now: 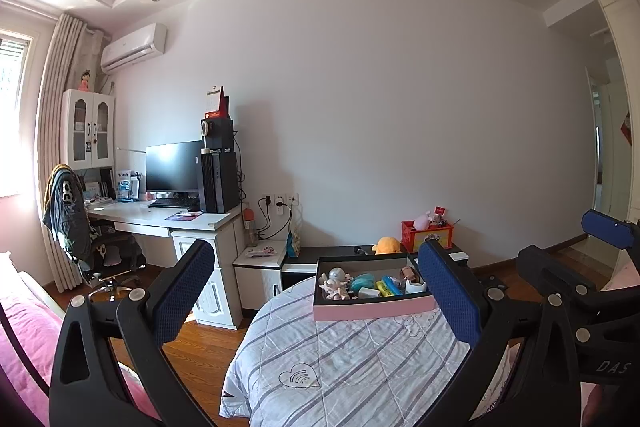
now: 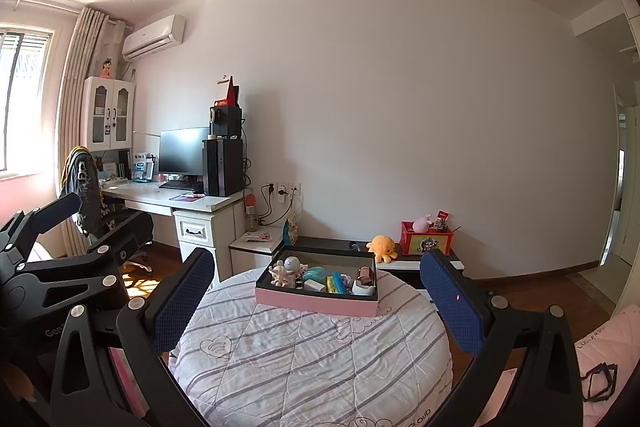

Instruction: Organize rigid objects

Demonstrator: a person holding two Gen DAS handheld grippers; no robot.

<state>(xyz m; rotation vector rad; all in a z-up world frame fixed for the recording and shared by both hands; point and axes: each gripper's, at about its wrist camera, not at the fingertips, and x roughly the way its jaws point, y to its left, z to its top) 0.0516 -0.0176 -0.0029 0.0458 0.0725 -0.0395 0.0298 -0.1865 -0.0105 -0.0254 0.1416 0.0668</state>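
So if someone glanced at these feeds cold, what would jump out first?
Probably the pink box of small toys, sitting at the far end of the striped quilt. Next, the orange plush octopus on the low dark cabinet behind it, beside a red crate. Both the left gripper and right gripper frame the scene, open and empty.

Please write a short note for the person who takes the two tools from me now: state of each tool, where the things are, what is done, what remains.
Left tool: open, holds nothing, raised over the bed.
Right tool: open, holds nothing, beside the left one.
The pink box sits on the striped quilt, ahead of both tools. Small toys lie mixed inside it.
Done: nothing that shows.
Left: sort the toys; neither tool touches the box.
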